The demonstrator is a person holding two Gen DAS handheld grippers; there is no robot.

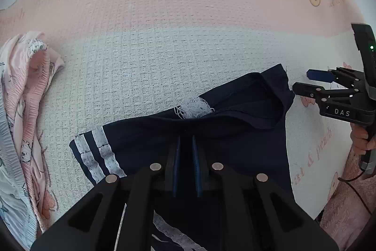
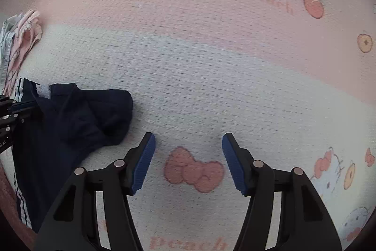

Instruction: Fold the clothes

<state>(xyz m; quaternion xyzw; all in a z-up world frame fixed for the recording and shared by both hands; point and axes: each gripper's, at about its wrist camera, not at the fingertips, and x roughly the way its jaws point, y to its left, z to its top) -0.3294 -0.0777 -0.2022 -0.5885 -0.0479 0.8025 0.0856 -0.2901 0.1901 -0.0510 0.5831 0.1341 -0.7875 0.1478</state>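
Left gripper [image 1: 186, 145] clamped on navy garment [image 1: 235, 124], blue pads pressed together over dark fabric. Navy garment with white stripes [image 1: 94, 157] lies crumpled on blanket [image 1: 141, 51], near its left edge in right wrist view. Right gripper [image 2: 188, 149] spread wide, holding nothing, above pink bow print [image 2: 193, 169], just beside garment. Pink clothes pile [image 1: 28, 98] near blanket's left edge.

The blanket [image 1: 145, 58] is a rough waffle-weave cloth, matt. The navy garment [image 1: 235, 128] is smooth knit cloth with white lace trim [image 1: 195, 106]. The right gripper [image 2: 188, 161] is matt black plastic with ribbed blue pads [image 2: 143, 164].
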